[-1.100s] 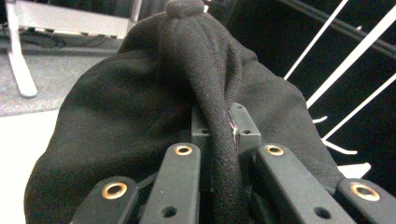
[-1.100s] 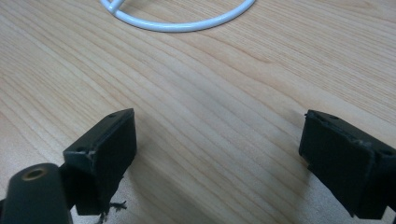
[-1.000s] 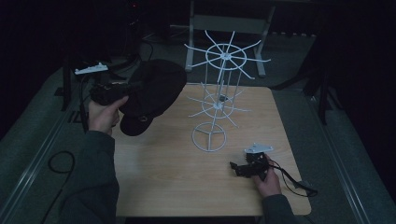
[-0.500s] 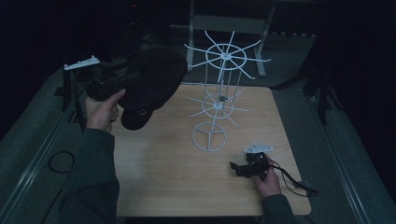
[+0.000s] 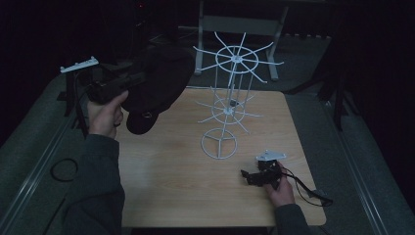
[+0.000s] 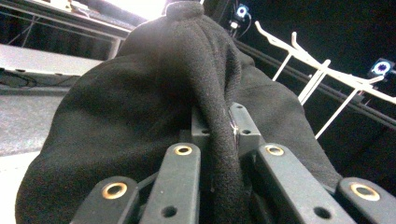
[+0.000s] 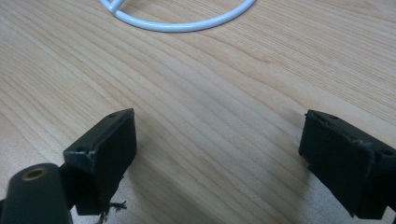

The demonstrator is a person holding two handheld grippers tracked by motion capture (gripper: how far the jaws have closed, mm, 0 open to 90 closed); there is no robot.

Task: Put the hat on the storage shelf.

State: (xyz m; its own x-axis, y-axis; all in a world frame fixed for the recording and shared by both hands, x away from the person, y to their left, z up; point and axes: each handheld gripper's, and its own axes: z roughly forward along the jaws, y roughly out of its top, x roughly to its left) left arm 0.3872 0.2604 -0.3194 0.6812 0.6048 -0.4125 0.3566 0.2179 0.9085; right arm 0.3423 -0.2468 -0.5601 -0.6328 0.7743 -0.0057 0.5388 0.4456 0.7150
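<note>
My left gripper (image 5: 128, 84) hangs in the air past the left edge of the table (image 5: 166, 196), its jaws pressed together on a fold of the black cap (image 5: 159, 81). The cap sits raised above the table's far left corner, just beside the upper spokes of the white wire rack (image 5: 230, 105) but apart from them. In the left gripper view the fold runs up between my pads and the cloth looks soft and fleecy, with a round button on the crown; thin white prongs cross behind it.

My right gripper (image 5: 252, 177) rests low on the table near the front right corner, jaws spread wide with bare wood between them. The rack's round base ring (image 7: 182, 21) lies just ahead.

The near half of the pale, straight-grained wood top is open room. I can read no writing anywhere
</note>
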